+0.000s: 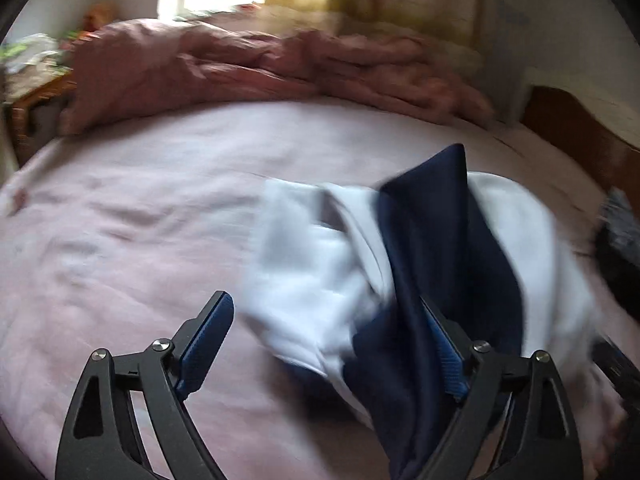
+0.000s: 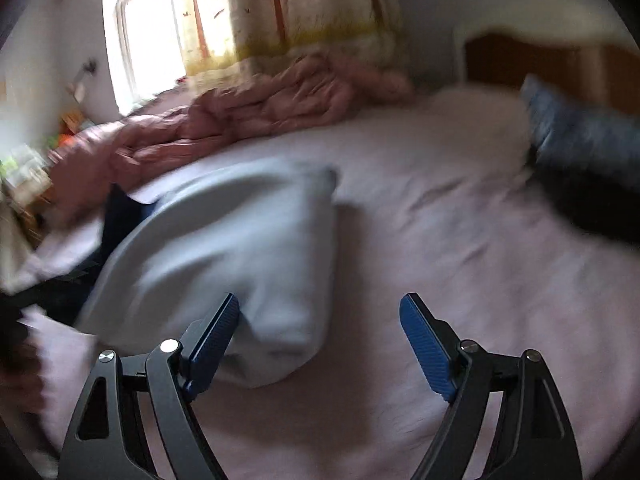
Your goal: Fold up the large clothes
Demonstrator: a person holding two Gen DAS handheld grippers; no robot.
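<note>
Left gripper (image 1: 332,344) jaws spread, navy-white garment (image 1: 432,248) draped between; right gripper (image 2: 320,344) spread.

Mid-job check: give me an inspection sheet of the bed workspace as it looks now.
Surface: bed sheet, pale pink, lightly wrinkled.
Job's things: white-and-navy garment lying bunched on the sheet; a navy flap drapes over the left gripper's right finger. In the right wrist view its white part lies by the left finger.
Clutter: pink duvet heaped at the far edge; dark grey cloth at the right.
Grippers: left gripper open; right gripper open, nothing between its fingers.
Cables: nothing seen.
Surroundings: window, tree-print curtain, wooden headboard, cluttered side table. Both views blurred.
</note>
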